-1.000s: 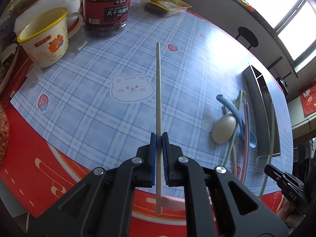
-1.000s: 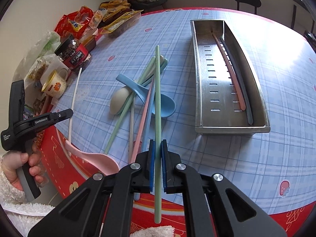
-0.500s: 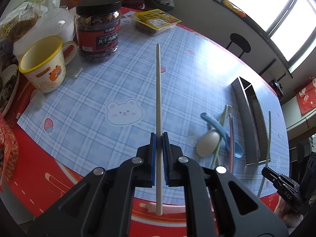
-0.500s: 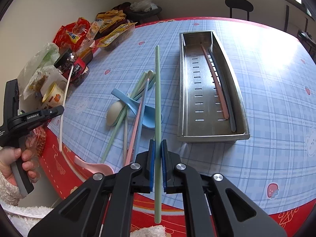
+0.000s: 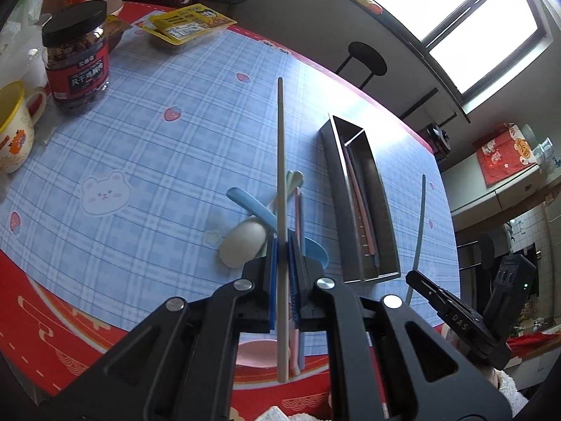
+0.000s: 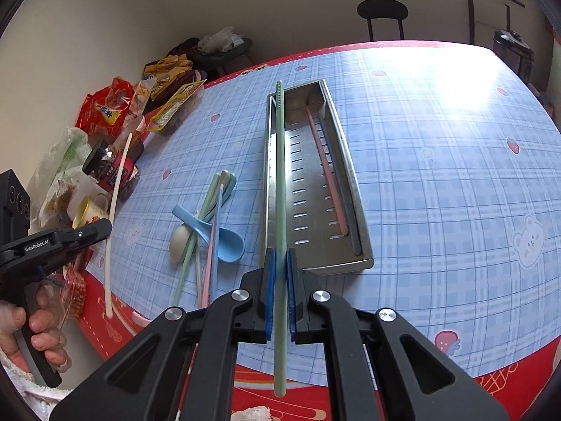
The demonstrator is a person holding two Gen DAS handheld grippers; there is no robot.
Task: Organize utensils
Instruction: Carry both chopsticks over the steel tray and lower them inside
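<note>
My left gripper (image 5: 280,256) is shut on a cream chopstick (image 5: 280,161), held in the air and pointing out over the utensil pile. My right gripper (image 6: 278,266) is shut on a green chopstick (image 6: 279,175) that hangs above the left wall of the steel tray (image 6: 336,266). Inside the tray lie a pink chopstick (image 6: 324,165) and a dark chopstick (image 6: 354,235). Left of the tray are a blue spoon (image 6: 224,242), a cream spoon (image 6: 178,240) and several pastel chopsticks (image 6: 210,245). The left wrist view also shows the tray (image 5: 333,175) and the right gripper (image 5: 412,275).
A jar (image 5: 79,66), a yellow-rimmed mug (image 5: 14,129) and snack packets (image 5: 186,26) crowd the table's far left. A pink spoon (image 5: 259,351) lies near the red front edge. A black stool (image 6: 382,12) stands beyond the table. A hand (image 6: 38,329) grips the left tool.
Both grippers have risen with their chopsticks. The left one has swung right, from the bear print to above the pile. The green chopstick has moved from above the pile to the tray's left wall.
</note>
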